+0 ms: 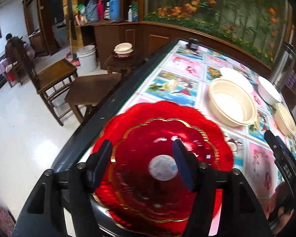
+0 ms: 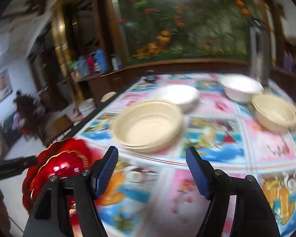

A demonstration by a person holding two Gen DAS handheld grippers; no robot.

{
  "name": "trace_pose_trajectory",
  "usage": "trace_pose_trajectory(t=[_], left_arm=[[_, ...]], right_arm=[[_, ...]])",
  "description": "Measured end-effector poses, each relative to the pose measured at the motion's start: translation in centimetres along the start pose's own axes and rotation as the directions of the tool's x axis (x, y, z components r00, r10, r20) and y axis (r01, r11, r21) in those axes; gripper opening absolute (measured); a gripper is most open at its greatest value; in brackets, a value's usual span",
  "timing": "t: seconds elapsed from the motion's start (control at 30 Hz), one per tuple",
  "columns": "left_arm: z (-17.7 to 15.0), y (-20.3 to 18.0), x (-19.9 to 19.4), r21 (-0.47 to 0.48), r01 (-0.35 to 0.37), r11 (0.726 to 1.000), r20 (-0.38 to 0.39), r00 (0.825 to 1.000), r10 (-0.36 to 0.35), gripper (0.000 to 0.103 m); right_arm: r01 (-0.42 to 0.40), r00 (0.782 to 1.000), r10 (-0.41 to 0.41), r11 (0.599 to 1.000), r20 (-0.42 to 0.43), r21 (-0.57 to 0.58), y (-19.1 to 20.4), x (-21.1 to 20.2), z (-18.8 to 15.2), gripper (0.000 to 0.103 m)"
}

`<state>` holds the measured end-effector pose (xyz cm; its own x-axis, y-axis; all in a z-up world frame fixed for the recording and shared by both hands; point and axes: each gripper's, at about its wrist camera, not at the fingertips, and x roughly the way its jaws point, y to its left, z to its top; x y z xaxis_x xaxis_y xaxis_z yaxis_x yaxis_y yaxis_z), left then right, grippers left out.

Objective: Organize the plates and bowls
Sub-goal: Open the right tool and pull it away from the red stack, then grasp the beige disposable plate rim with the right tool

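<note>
The red plate (image 1: 163, 158) is found at the near left corner of the surface (image 1: 189, 90), directly under the left gripper (image 1: 143, 148); the fingers (image 1: 182, 158) are spread wide above its centre, and no pad is seen pressing on it, so nothing is held. From the right gripper (image 2: 152, 154) the plate (image 2: 59, 162) lies off to the left, while a cream bowl (image 2: 148, 126) sits straight ahead just beyond the fingertips. The right fingers (image 2: 195, 167) are likewise held wide apart and empty. The left hand is judged nearer the plate, the right nearer the bowl. The plate is round, with no long axis, of glossy translucent red with a scalloped rim, gilt rings and a pale round sticker at its middle. Further off stand a white bowl (image 2: 240, 88), a second cream bowl (image 2: 274, 112) and a white stack (image 2: 177, 94).
</note>
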<state>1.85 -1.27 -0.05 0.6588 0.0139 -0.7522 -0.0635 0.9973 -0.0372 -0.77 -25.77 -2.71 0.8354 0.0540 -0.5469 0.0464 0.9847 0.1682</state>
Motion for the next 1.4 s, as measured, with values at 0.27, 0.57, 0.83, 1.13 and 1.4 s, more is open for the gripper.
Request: trace_pose_trajectory(t=[0.27, 0.57, 0.83, 1.13, 1.4], left_arm=[[0.2, -5.1, -0.6, 0.108, 0.067, 0.992, 0.002, 0.998, -0.068, 0.077], [0.6, -7.1, 0.7, 0.126, 0.073, 0.989, -0.044, 0.997, -0.068, 0.077], [1.7, -7.6, 1.7, 0.134, 0.049, 0.990, -0.030, 0.999, -0.045, 0.077], [6.6, -7.3, 2.5, 0.137, 0.010, 0.991, 0.016, 1.000, -0.012, 0.077], [11.5, -8.8, 6.9, 0.157, -0.062, 0.986, -0.060, 0.996, 0.072, 0.077]], right_arm=[[-0.008, 0.999, 0.012, 0.993, -0.031, 0.121, -4.0, 0.6, 0.7, 0.074], [-0.024, 0.999, 0.029, 0.991, -0.037, 0.128, -3.7, 1.1, 0.5, 0.077], [-0.037, 0.998, 0.042, 0.990, -0.039, 0.134, -3.7, 1.1, 0.4, 0.081], [-0.078, 0.995, 0.087, 0.982, -0.046, 0.169, -4.2, 1.7, 1.3, 0.082], [-0.116, 0.990, 0.134, 0.953, -0.046, 0.280, -5.6, 6.1, 7.8, 0.084]])
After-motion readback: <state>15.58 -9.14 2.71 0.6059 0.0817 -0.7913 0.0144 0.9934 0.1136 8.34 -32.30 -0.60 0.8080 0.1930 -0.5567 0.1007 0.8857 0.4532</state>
